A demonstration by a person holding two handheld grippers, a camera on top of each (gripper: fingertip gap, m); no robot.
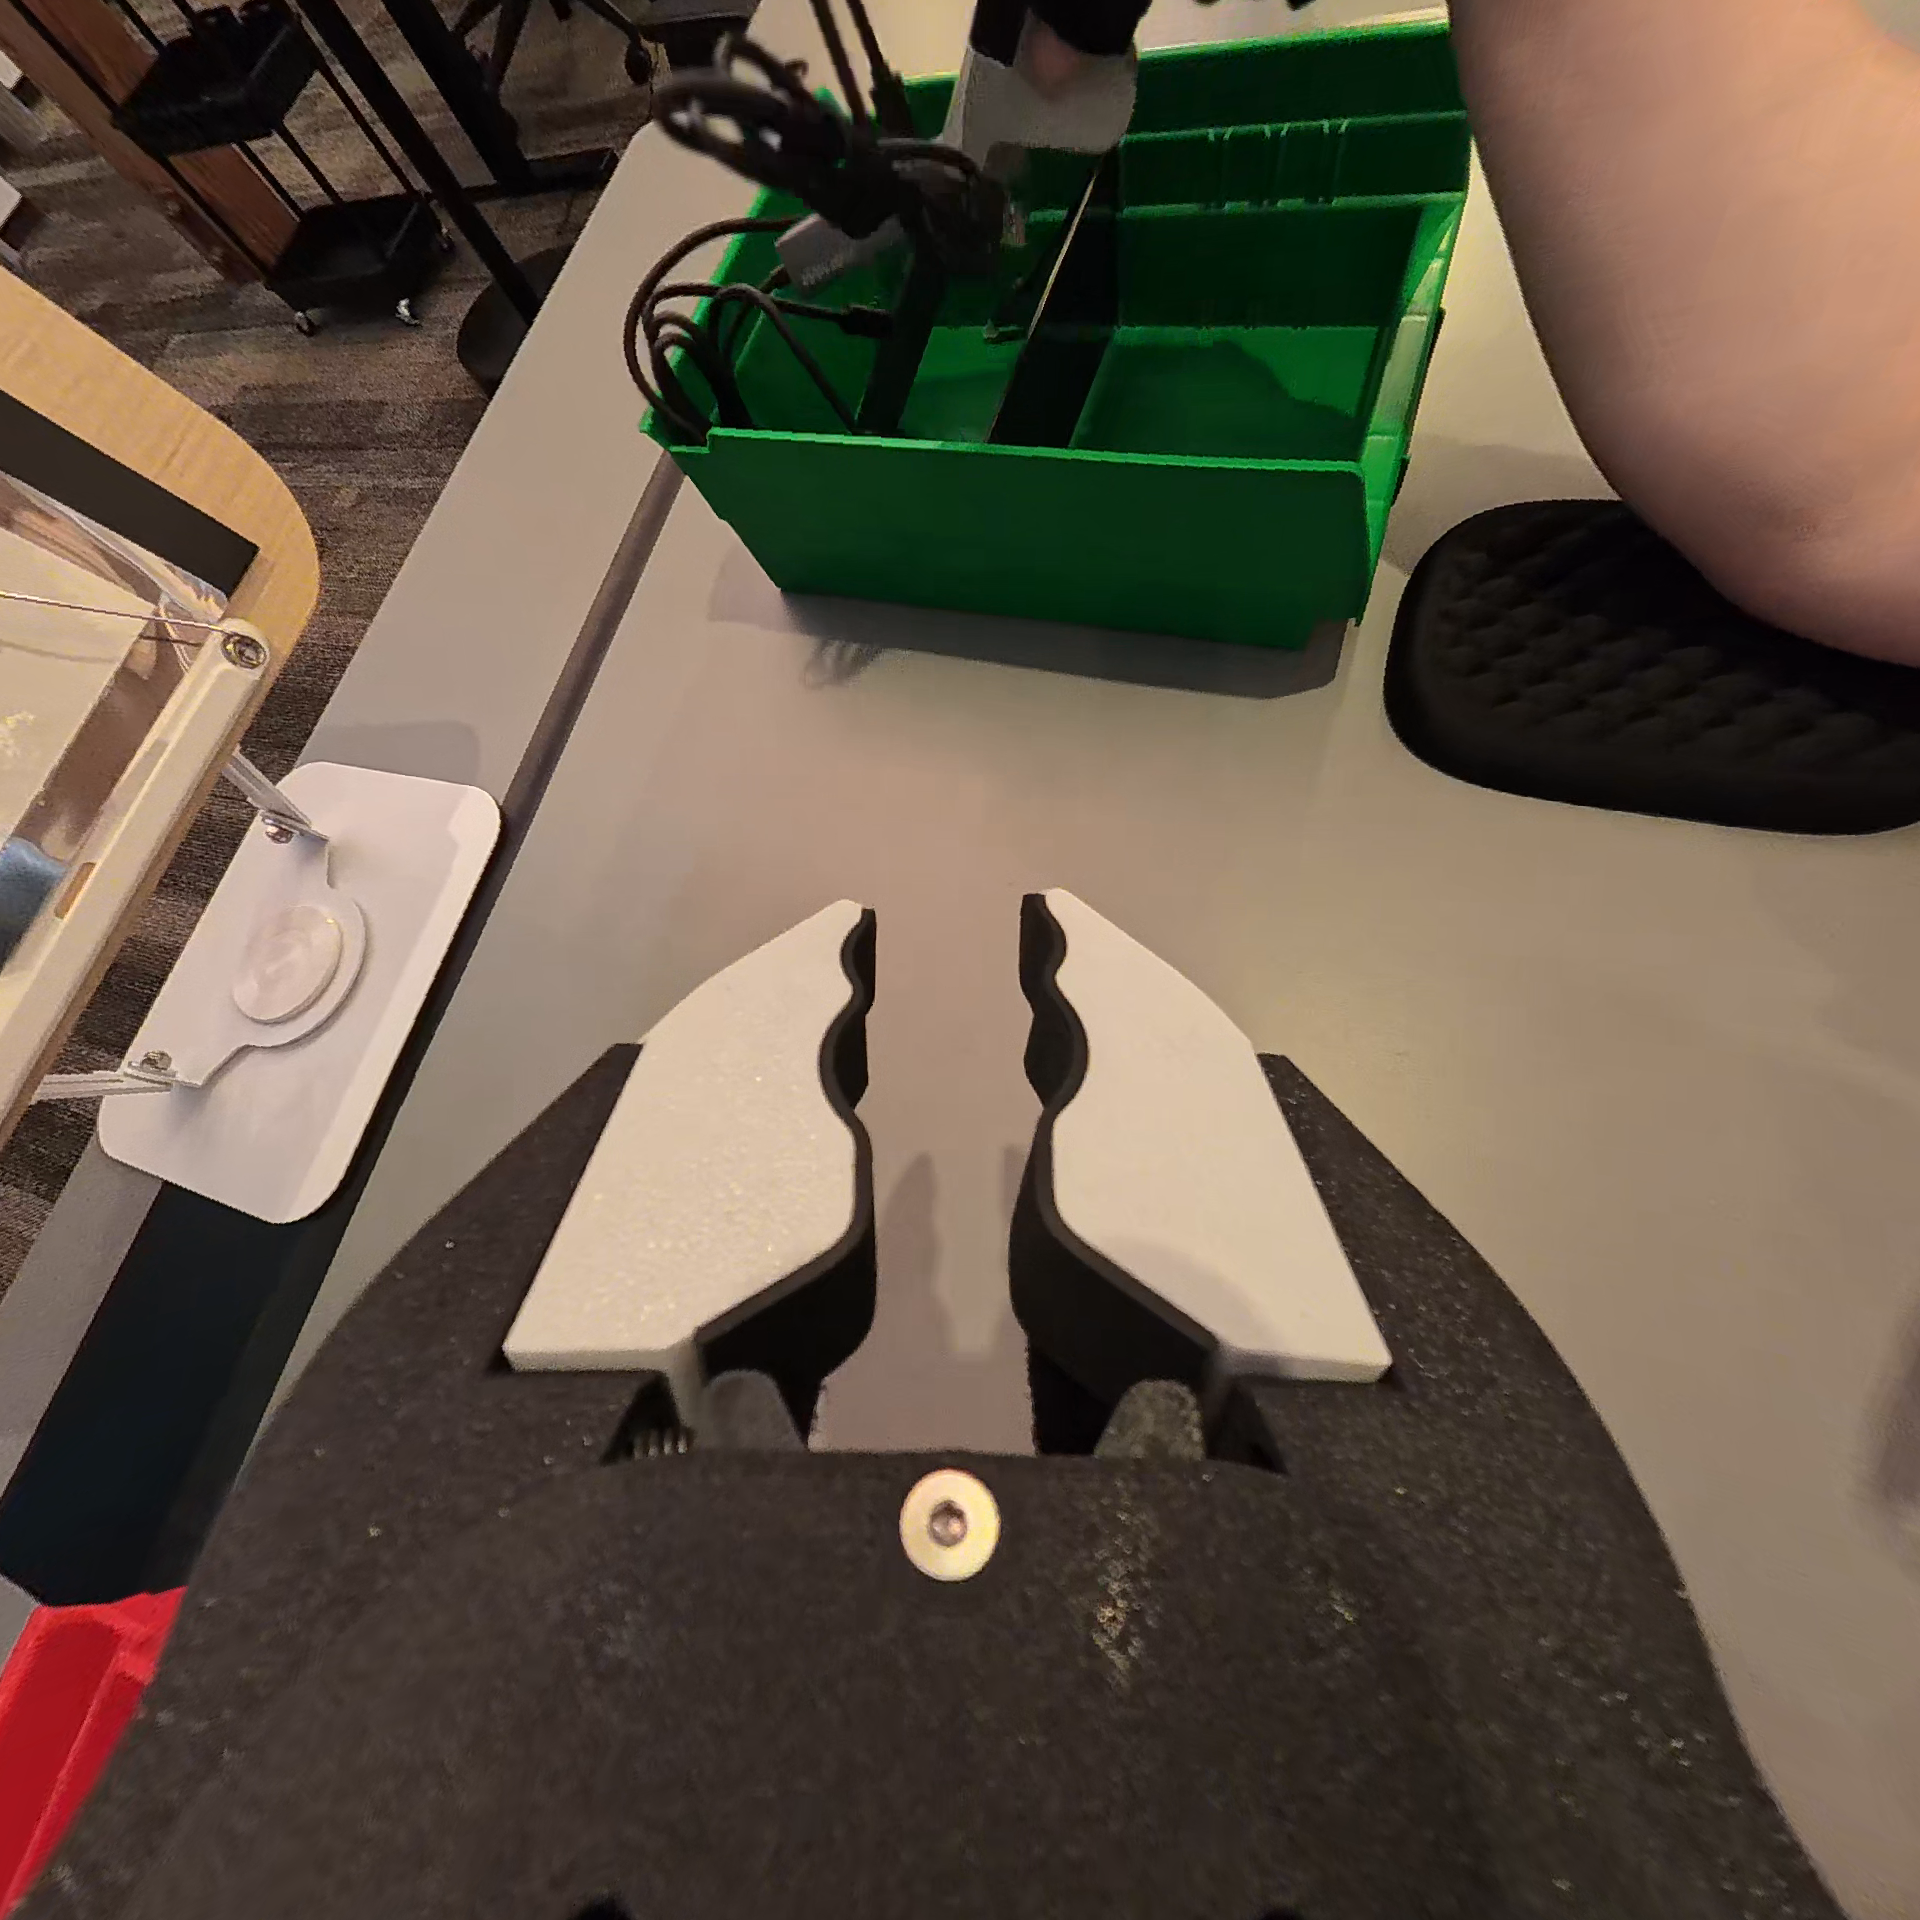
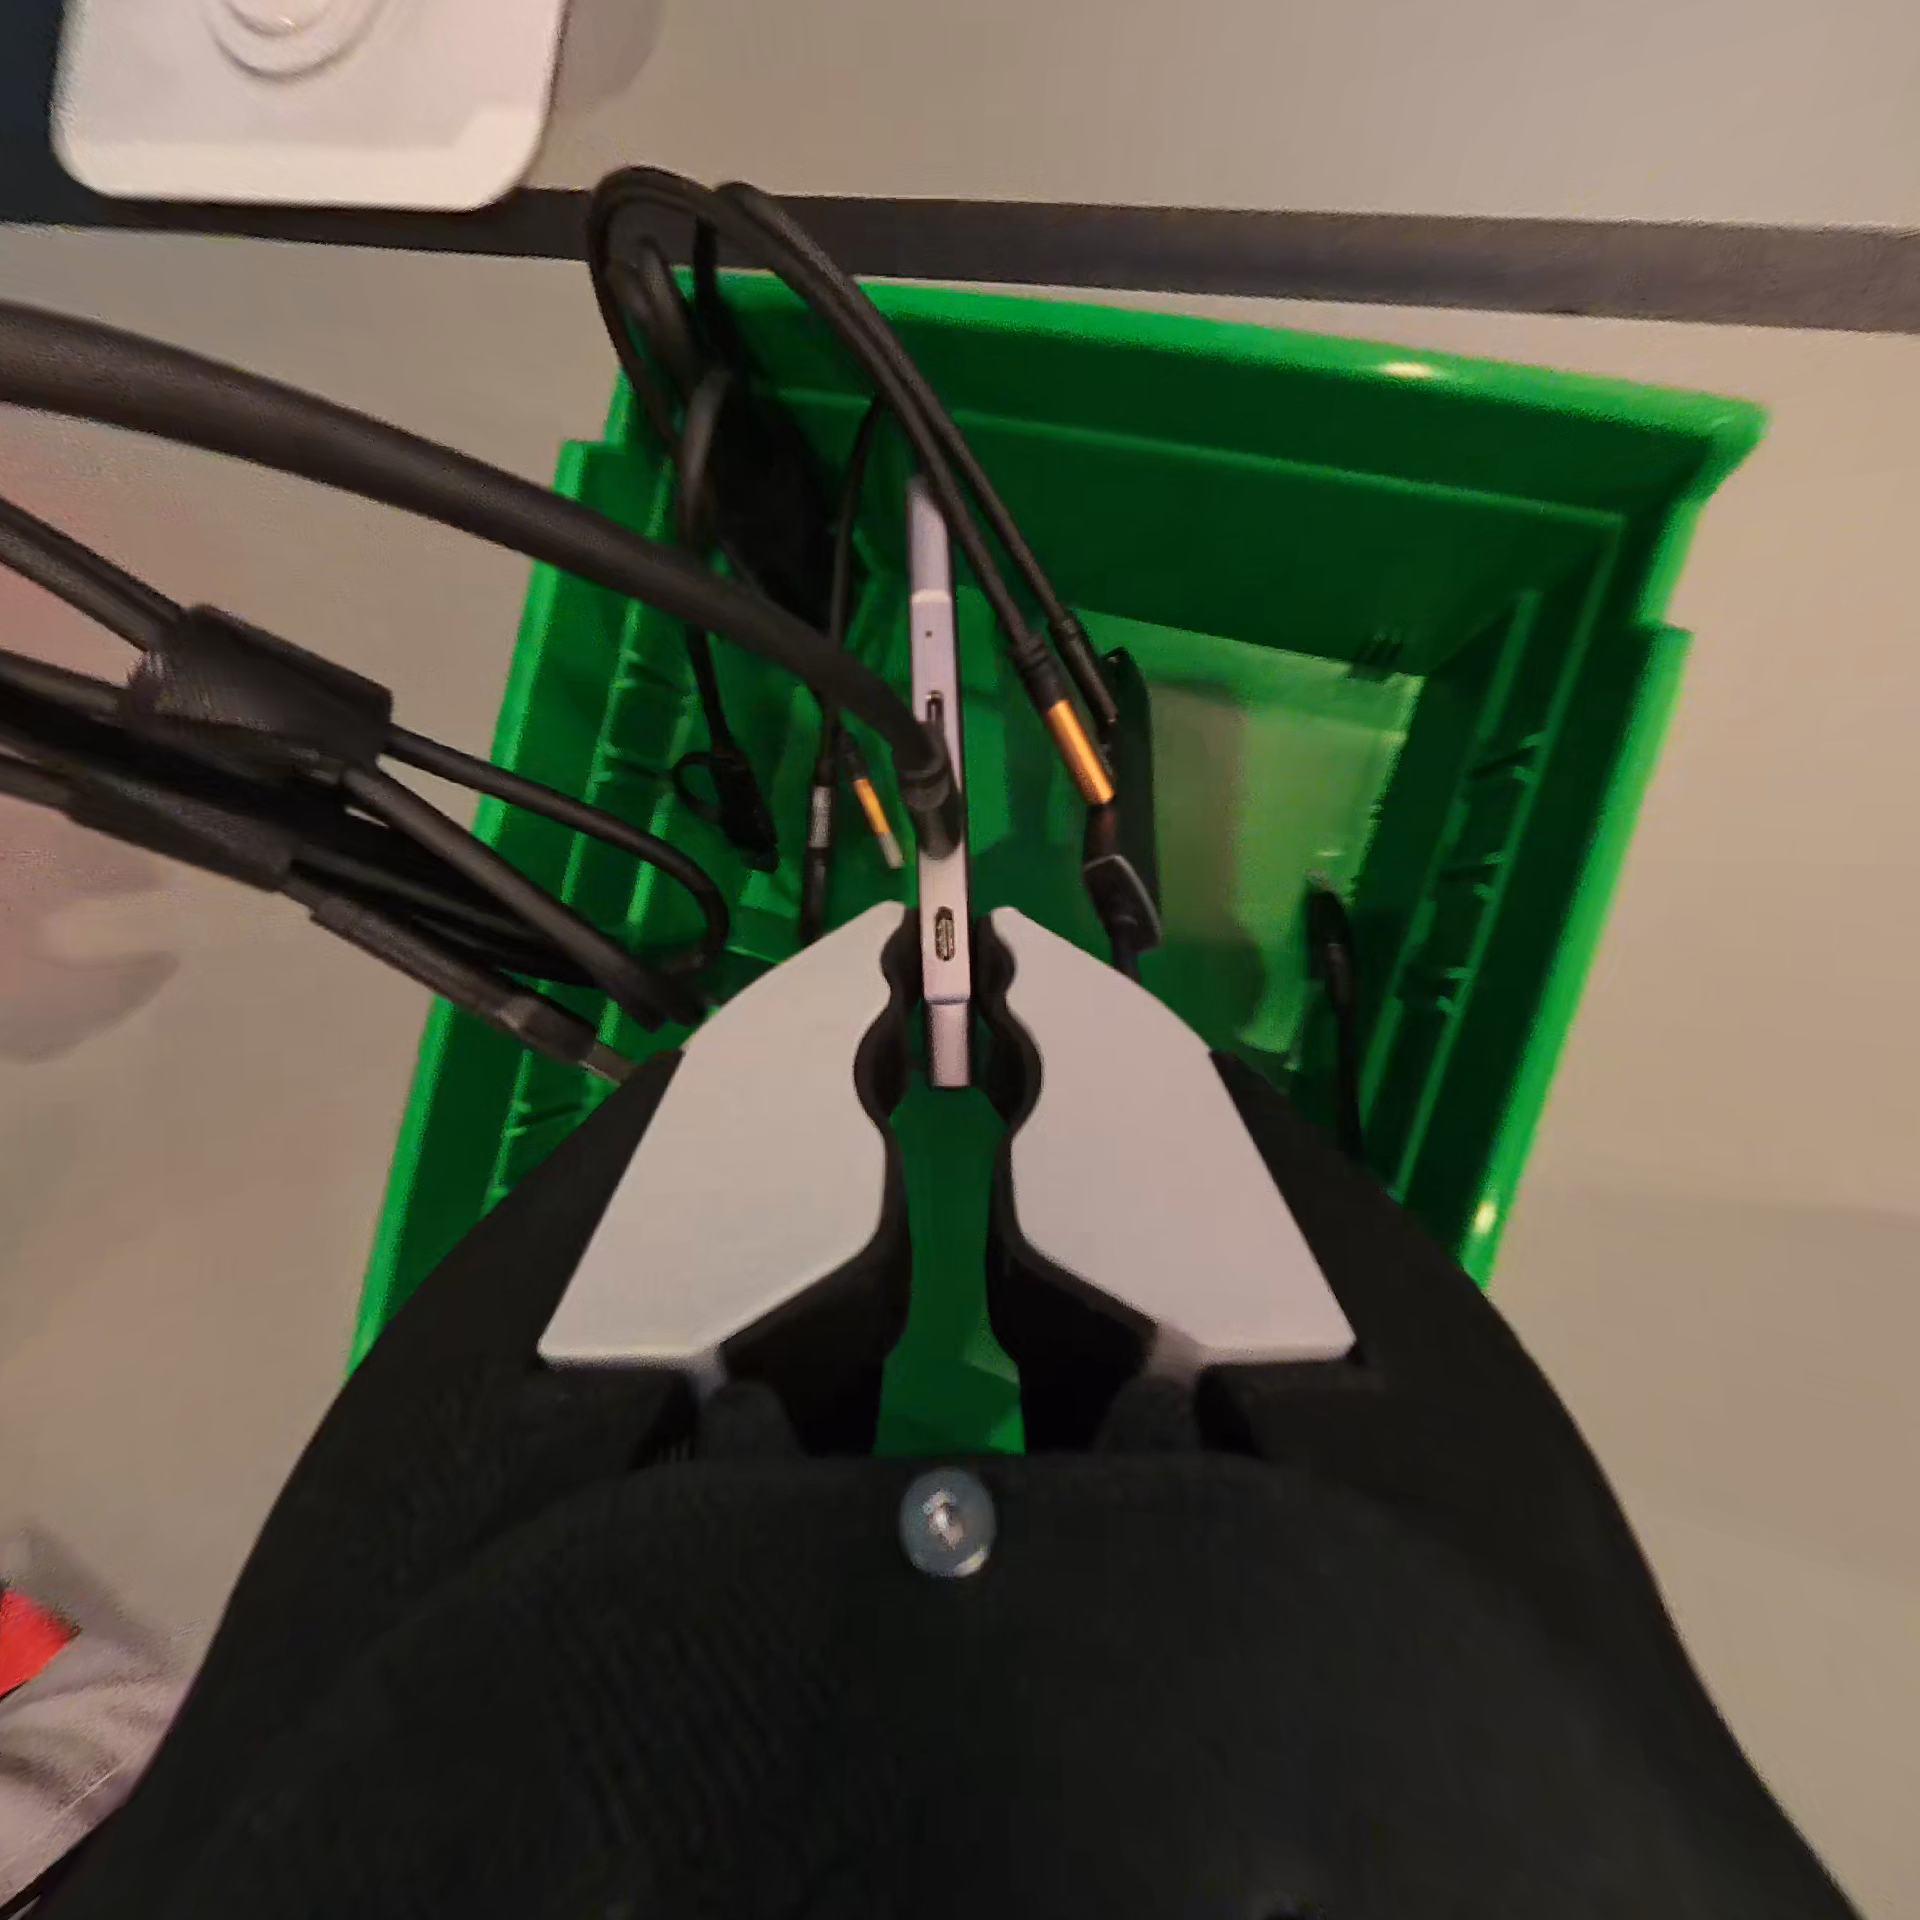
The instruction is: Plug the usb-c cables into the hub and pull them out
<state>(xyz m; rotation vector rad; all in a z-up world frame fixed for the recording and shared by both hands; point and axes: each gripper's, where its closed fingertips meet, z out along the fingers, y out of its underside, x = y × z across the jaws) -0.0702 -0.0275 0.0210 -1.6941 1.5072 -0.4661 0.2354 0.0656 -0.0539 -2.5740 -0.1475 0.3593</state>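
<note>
My right gripper (image 2: 945, 925) is shut on a slim silver USB-C hub (image 2: 940, 790) and holds it edge-on above the green bin (image 2: 1558, 582). A thick black cable (image 2: 468, 499) is plugged into the hub's side. Other black cables with gold-tipped plugs (image 2: 1081, 748) hang beside it into the bin. In the left wrist view the hub (image 1: 831, 249) hangs with a tangle of black cables (image 1: 831, 166) over the bin's far left corner, under the other gripper (image 1: 1039, 104). My left gripper (image 1: 948, 914) is open and empty, low over the grey table, well short of the bin (image 1: 1039, 530).
A black padded wrist rest (image 1: 1652, 675) lies right of the bin, with a person's forearm (image 1: 1704, 312) above it. A white flat stand base (image 1: 301, 987) sits at the table's left edge. A wooden desk and a black cart stand off to the left. The tips of one gripper are about 35 centimeters away from the tips of the other.
</note>
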